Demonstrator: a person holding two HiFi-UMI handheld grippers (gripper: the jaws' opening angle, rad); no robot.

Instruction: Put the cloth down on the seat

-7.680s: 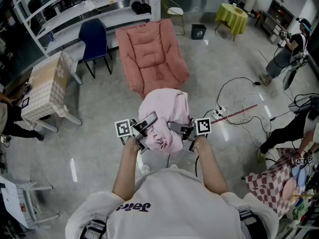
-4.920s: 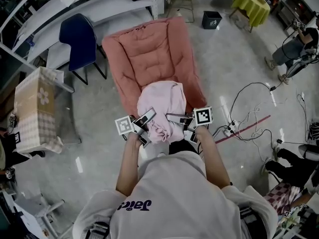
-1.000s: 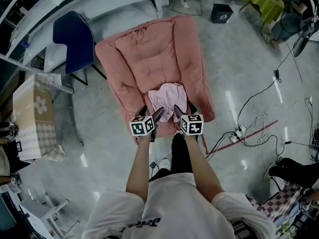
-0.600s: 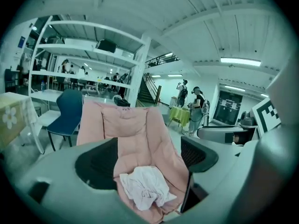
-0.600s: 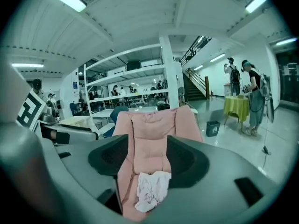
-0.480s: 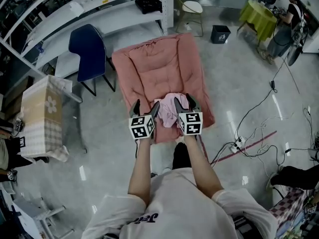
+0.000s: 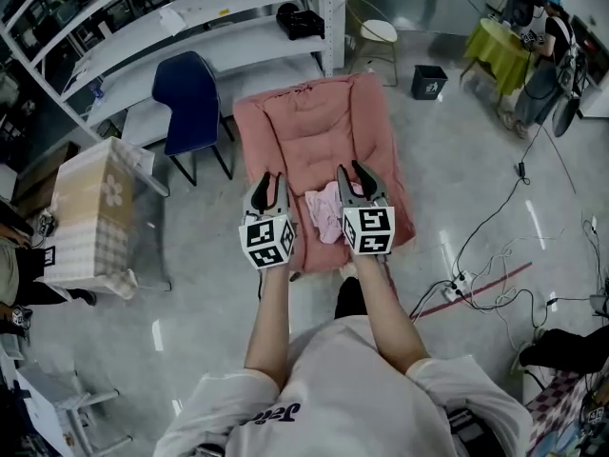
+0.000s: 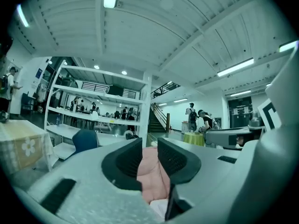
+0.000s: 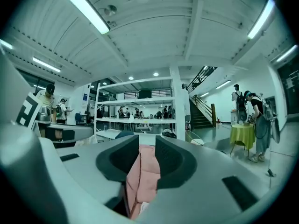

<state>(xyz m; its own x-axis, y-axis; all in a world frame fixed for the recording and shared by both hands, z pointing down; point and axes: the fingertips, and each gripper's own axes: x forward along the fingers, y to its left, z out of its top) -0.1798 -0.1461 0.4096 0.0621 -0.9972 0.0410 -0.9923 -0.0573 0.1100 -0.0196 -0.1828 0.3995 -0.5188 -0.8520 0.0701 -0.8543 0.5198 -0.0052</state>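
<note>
Floor (image 7: 190, 284): grey concrete
Seat (image 7: 314, 122): pink, cloth (image 7: 324, 212) lying on it
Left gripper (image 7: 267, 185): jaws just narrowed, slightly apart, empty
Right gripper (image 7: 356, 179): likewise narrowed, empty

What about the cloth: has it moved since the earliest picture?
Yes. Earlier the cloth was held up short of the seat; now it lies on the seat's front end, the end nearest the camera.
</note>
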